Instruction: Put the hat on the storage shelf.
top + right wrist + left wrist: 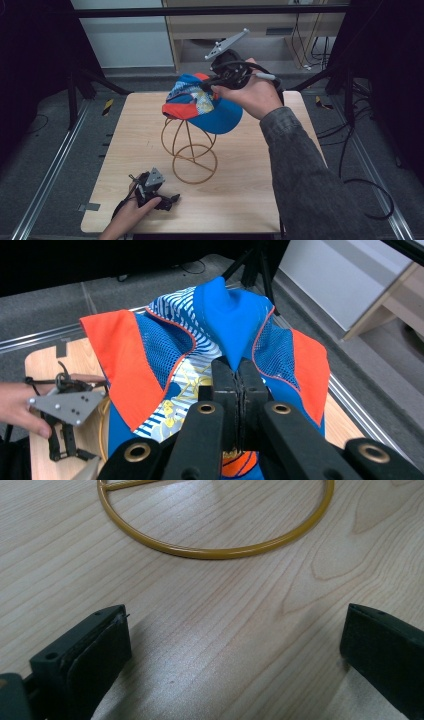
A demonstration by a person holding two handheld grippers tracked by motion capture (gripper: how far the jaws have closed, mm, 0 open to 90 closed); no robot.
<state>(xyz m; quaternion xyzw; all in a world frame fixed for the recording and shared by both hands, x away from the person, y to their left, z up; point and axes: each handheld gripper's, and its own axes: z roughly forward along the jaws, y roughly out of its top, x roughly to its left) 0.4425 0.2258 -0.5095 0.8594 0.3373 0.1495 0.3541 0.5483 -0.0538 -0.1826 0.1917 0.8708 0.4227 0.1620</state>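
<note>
My right gripper (239, 371) has its jaws pressed tight together, and a fold of the cap's blue cloth is pinched between them. From the right gripper view the fold rises in a peak just past the fingertips, with the rest of the cap (165, 355) spread out below it: blue mesh, orange panels on either side, and a white striped patch in the middle. In the high view I see the same gripper (216, 82) at the far side of the table, held up off the surface in my right hand (255, 95), gripping the cap (200, 102) at its top edge. The cap sits over the head of a gold wire stand (189, 150), its blue brim pointing toward the right side of the table.

The stand is upright near the middle of the wooden table (240, 190), its round base ring flat on the wood.

My left gripper (167, 201) is low at the near left corner, well apart from the cap, resting on or just above the table. Its jaws are spread wide with nothing between them; in the left gripper view I see bare wood (215, 645) between the two pads and the stand's base ring (215, 552) just ahead.
</note>
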